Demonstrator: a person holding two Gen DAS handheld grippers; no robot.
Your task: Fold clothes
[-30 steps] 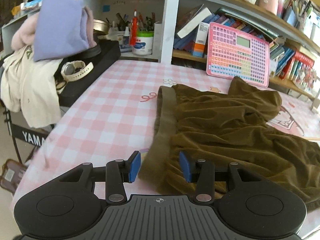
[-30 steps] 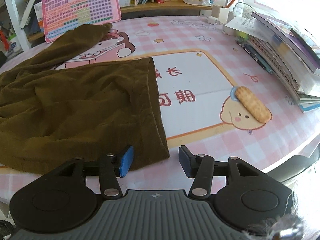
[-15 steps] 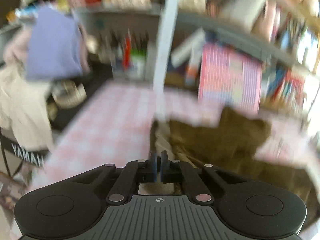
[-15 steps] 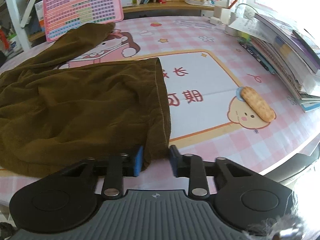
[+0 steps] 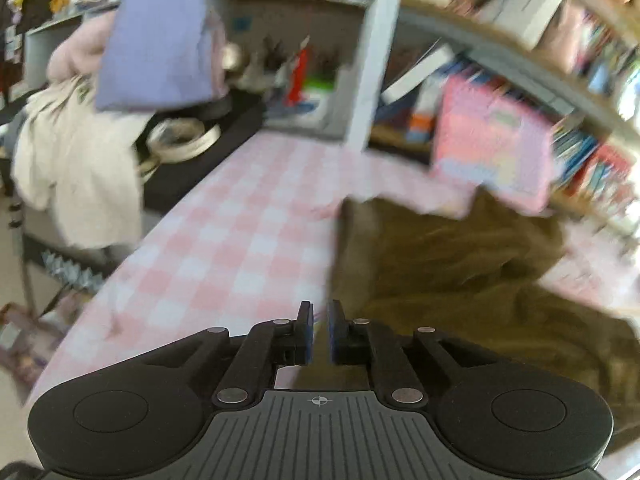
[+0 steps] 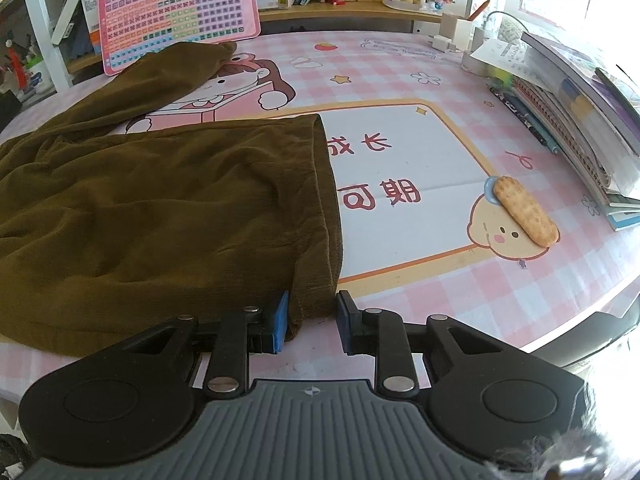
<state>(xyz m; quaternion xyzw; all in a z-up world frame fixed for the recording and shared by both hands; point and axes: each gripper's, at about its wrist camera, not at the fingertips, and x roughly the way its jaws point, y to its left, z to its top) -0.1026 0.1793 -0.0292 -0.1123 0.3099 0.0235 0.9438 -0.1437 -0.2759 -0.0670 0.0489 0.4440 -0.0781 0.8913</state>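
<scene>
We see brown pants [image 6: 160,208] spread on the pink checked counter [image 6: 460,292]. Our right tool [image 6: 310,322] is clamped on the hem corner. Our left tool [image 5: 319,332] is opening; the view is blurred, so we can't tell if cloth sits between the pads.

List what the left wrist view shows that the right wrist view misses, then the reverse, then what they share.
Left wrist only: a lilac folded cloth and a cream garment piled beside the table, all blurred.
Right wrist only: a biscuit, a stack of books, and the right hand-held gripper shut on the near corner of the brown garment.
Both: the brown garment, the pink keyboard toy and the pink checked table cover.
</scene>
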